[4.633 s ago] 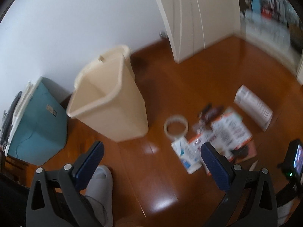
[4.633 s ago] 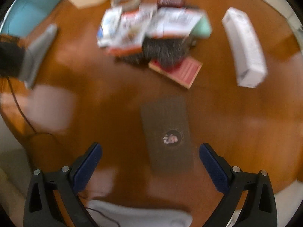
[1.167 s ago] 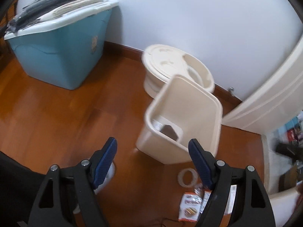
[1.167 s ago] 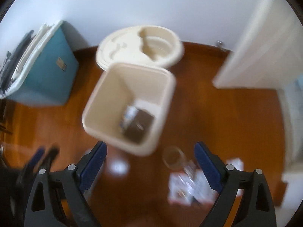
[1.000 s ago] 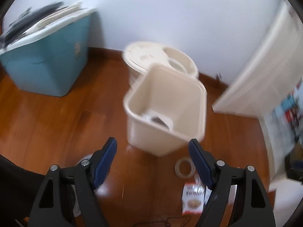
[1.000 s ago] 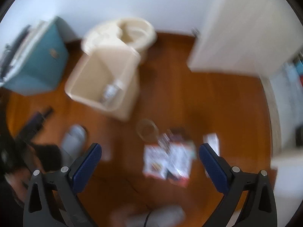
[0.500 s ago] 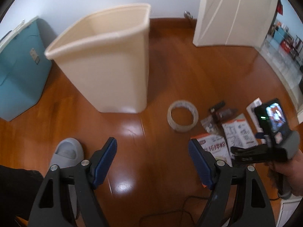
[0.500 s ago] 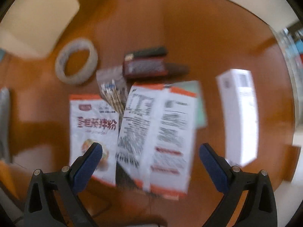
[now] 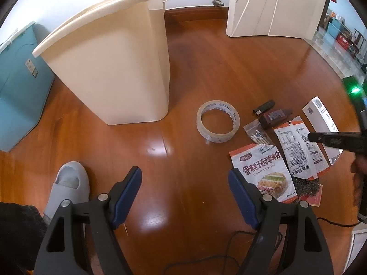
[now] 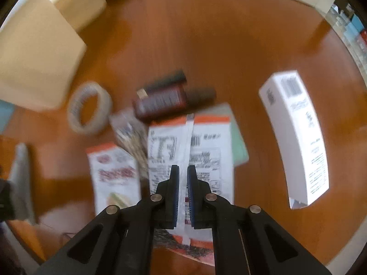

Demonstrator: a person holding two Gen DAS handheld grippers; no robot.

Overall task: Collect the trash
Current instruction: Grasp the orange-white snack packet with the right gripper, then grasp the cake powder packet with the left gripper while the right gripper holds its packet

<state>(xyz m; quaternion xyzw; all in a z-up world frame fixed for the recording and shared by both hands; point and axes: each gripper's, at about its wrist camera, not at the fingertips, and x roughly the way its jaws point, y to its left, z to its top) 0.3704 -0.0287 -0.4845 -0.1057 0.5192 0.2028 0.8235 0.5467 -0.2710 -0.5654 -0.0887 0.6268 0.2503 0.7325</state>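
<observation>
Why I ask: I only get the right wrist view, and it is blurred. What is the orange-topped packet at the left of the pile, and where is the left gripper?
Observer: The left wrist view shows it sharply: a cake powder packet, picture side up.
Operator: And the left gripper?
Observer: The left gripper hangs with its jaws open and empty, mostly over bare floor just left of the pile.
Operator: Is the bin ready?
Observer: The bin stands upright with no lid on its rim.
</observation>
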